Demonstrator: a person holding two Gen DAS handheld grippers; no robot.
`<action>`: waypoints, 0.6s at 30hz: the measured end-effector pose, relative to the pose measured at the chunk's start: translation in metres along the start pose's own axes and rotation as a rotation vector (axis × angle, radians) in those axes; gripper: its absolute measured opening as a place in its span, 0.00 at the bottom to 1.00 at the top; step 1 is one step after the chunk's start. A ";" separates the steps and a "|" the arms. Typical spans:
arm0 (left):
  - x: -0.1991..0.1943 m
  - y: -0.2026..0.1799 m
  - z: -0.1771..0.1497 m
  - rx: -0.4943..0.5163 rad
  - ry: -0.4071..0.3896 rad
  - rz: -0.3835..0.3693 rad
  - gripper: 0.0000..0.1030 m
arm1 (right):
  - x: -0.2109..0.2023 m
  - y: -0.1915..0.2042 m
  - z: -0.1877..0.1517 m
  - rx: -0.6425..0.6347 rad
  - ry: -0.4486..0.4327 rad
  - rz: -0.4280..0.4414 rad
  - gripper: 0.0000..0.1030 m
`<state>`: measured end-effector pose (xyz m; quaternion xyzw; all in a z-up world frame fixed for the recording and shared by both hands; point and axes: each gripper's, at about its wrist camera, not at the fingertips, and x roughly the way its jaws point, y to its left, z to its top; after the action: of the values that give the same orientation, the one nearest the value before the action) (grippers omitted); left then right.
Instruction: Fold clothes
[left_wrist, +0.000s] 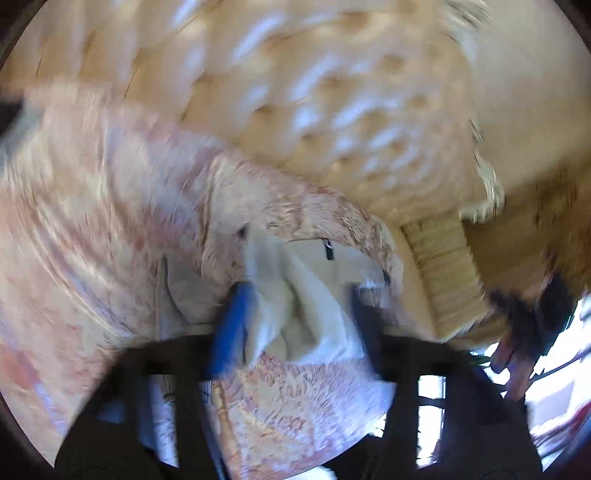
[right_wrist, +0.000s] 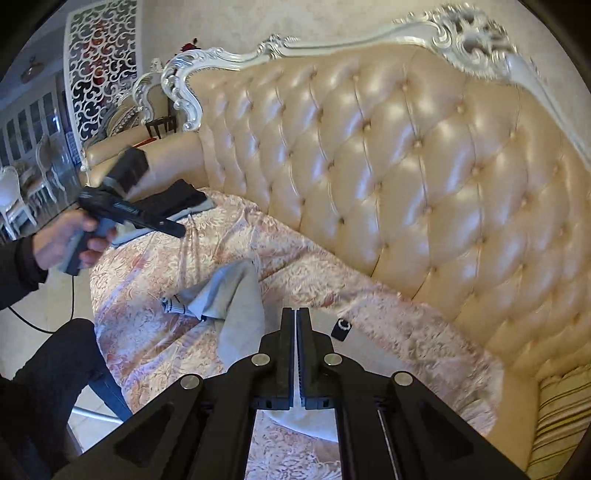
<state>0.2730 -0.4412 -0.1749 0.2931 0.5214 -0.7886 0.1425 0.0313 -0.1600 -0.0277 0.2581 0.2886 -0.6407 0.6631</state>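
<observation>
Grey fabric of the pale garment (right_wrist: 236, 314) lies crumpled on the pink floral sofa cover (right_wrist: 388, 314), in front of the tufted cream backrest (right_wrist: 406, 166). The right gripper (right_wrist: 297, 314) is clenched on its edge; the left gripper (left_wrist: 295, 295) is spread wide over the cloth, gripping nothing. Judging by the slack, pull the edge taut before closing the left one.

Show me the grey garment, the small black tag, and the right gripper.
grey garment (right_wrist: 236, 295): right wrist view, on its flat middle panel.
black tag (right_wrist: 341, 328): right wrist view, on the tag's centre.
right gripper (right_wrist: 296, 314): right wrist view, between its closed fingertips.
</observation>
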 end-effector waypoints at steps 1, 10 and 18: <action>0.011 0.012 0.005 -0.043 0.010 -0.016 0.71 | 0.006 -0.003 -0.004 0.010 0.002 0.000 0.03; 0.103 0.040 0.040 -0.146 0.186 -0.091 0.67 | 0.041 -0.029 -0.018 0.091 0.009 0.017 0.59; 0.099 0.004 0.004 0.011 0.241 -0.057 0.09 | 0.060 -0.041 -0.021 0.117 0.044 0.013 0.64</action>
<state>0.1960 -0.4380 -0.2369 0.3716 0.5386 -0.7542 0.0547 -0.0097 -0.1893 -0.0843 0.3123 0.2633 -0.6463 0.6445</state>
